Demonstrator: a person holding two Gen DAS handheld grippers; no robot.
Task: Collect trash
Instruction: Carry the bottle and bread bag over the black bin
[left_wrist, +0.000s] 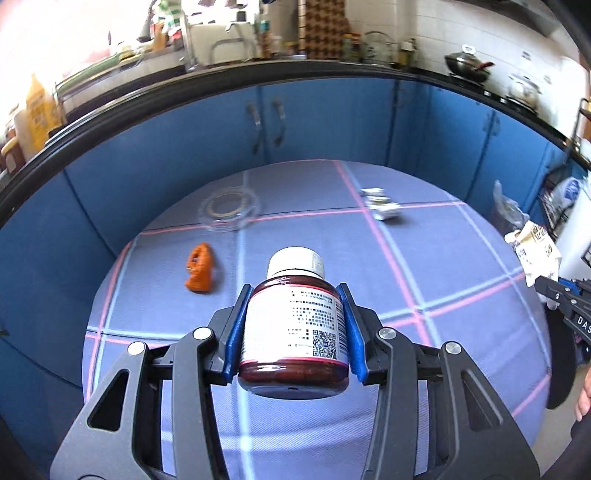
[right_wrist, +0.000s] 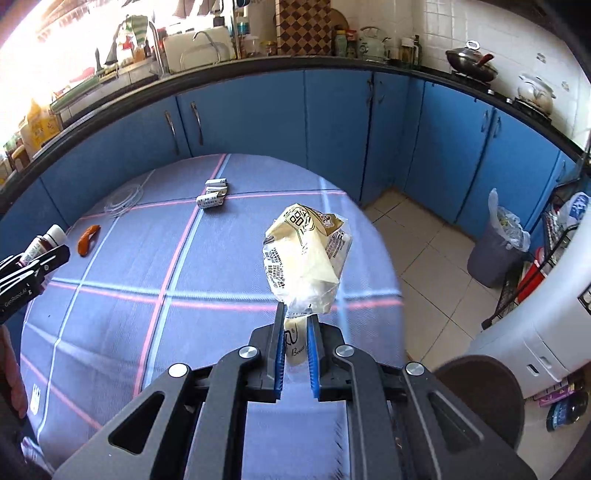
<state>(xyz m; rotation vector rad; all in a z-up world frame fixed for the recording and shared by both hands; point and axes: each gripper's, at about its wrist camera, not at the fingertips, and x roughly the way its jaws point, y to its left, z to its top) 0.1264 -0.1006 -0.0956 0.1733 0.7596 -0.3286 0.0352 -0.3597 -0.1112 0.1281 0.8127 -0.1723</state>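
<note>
My left gripper (left_wrist: 293, 291) is shut on a brown bottle (left_wrist: 293, 328) with a white cap and label, held above the round table (left_wrist: 461, 295). It also shows in the right wrist view (right_wrist: 40, 245). My right gripper (right_wrist: 296, 314) is shut on a crumpled yellow-white bread wrapper (right_wrist: 306, 254), held above the table's right edge; the wrapper also shows in the left wrist view (left_wrist: 535, 251). An orange wrapper (left_wrist: 199, 267) and small crumpled white cartons (left_wrist: 380, 203) lie on the table.
A clear glass dish (left_wrist: 227, 210) sits at the table's far left. A grey bin with a plastic liner (right_wrist: 496, 247) stands on the tiled floor to the right, by a wire rack. Blue cabinets (right_wrist: 258, 110) curve behind the table. A white appliance (right_wrist: 546, 332) stands at the right.
</note>
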